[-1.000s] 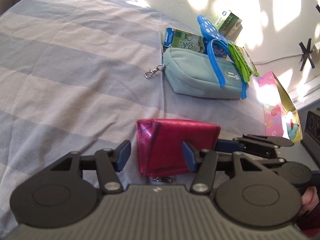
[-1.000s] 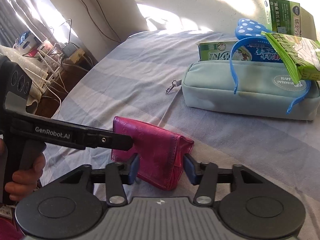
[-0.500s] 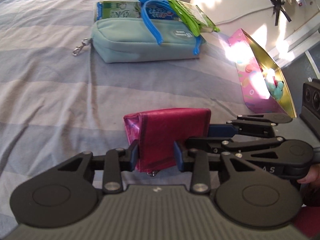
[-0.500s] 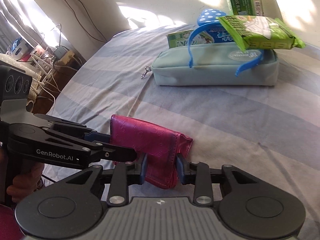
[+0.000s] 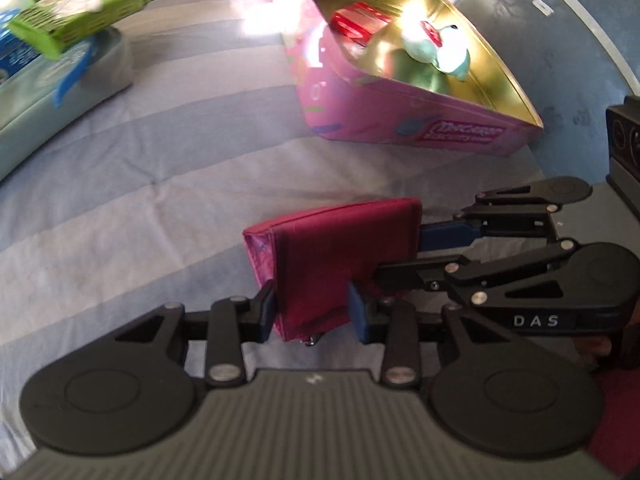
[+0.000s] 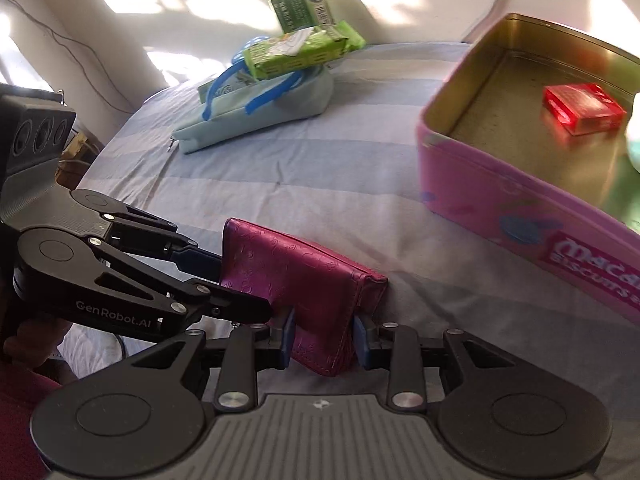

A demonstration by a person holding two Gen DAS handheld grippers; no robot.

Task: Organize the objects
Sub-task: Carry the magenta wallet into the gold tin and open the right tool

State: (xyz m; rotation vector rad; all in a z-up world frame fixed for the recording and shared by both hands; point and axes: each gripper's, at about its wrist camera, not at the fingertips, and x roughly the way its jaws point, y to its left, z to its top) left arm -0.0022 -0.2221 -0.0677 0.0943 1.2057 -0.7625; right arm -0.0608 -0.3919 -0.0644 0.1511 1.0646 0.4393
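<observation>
A magenta embossed wallet [image 6: 296, 280], folded shut and standing on edge above the striped bedsheet [image 6: 320, 168], is near the open pink biscuit tin [image 6: 520, 200] by the bed's edge, which holds a red box [image 6: 580, 108] and a pale green toy [image 5: 436, 50].

1. The left gripper [image 5: 312, 314] has a matte black linkage with silver screw heads, blue pads on its fingers [image 5: 265, 312], and a ribbed grey body with two round black discs.
2. Seen from the right wrist, its side reads "GenRobot.AI" in pale letters.
3. The right gripper [image 6: 322, 344] is built alike; its side reads "DAS".
4. A dark red sleeve [image 6: 16, 420] shows behind it.
</observation>
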